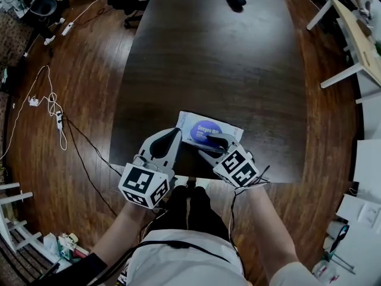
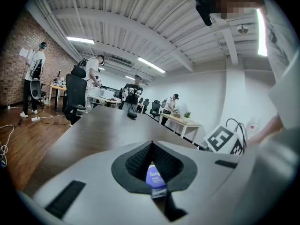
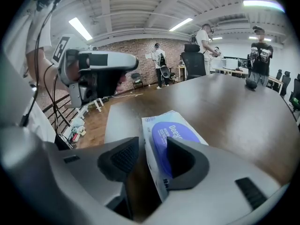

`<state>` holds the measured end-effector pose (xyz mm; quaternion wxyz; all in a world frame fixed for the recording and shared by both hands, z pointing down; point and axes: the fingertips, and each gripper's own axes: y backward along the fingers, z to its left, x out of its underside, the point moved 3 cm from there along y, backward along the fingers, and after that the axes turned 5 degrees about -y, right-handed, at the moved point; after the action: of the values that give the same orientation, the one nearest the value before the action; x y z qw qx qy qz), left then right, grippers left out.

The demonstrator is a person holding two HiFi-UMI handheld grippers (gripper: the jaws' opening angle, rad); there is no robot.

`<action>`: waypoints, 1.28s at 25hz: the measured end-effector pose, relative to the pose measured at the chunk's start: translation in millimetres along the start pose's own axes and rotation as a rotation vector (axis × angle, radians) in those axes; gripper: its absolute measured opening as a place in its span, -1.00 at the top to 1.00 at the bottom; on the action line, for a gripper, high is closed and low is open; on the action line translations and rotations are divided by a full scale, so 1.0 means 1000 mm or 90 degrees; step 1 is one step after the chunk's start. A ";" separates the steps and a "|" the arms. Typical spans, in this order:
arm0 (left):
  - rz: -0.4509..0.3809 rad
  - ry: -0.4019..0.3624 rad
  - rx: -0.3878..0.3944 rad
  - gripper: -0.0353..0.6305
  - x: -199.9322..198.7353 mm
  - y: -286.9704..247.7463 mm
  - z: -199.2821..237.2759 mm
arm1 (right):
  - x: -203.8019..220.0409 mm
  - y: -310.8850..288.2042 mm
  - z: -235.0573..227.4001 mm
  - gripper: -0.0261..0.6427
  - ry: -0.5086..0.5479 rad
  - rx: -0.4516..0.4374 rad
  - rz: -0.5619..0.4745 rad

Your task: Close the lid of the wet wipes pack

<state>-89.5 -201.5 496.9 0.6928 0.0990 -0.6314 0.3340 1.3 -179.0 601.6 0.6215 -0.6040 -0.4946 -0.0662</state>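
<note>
Lying flat, white wipes pack (image 1: 230, 129) with blue oval lid (image 1: 200, 129)

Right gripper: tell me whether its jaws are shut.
No, the right gripper has its jaws apart, with the wet wipes pack partly between them.

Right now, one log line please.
wet wipes pack on table | left gripper shut beside it | right gripper open astride its edge

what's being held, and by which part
Nothing gripped: the right gripper stands open astride the near edge of the white, blue-labelled wet wipes pack; the left gripper is shut, empty.
</note>
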 end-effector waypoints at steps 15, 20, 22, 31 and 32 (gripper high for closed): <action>0.000 0.008 0.002 0.89 0.002 0.007 0.007 | 0.007 -0.011 -0.003 0.41 -0.021 0.009 0.030; 0.001 0.011 0.002 0.89 0.004 0.009 0.010 | 0.007 -0.011 -0.002 0.37 -0.026 0.007 0.043; -0.001 0.011 0.004 0.89 0.003 0.010 0.012 | 0.006 -0.011 -0.002 0.37 -0.025 0.008 0.042; -0.013 -0.004 0.023 0.89 -0.009 0.021 0.013 | -0.019 0.009 -0.003 0.38 -0.061 0.055 -0.069; -0.016 -0.005 0.027 0.89 -0.012 0.022 0.011 | -0.023 0.014 -0.003 0.38 -0.069 0.060 -0.086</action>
<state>-111.6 -194.9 481.7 0.6920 0.1225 -0.6260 0.3382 1.3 -189.2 576.6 0.6154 -0.5423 -0.5696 -0.0517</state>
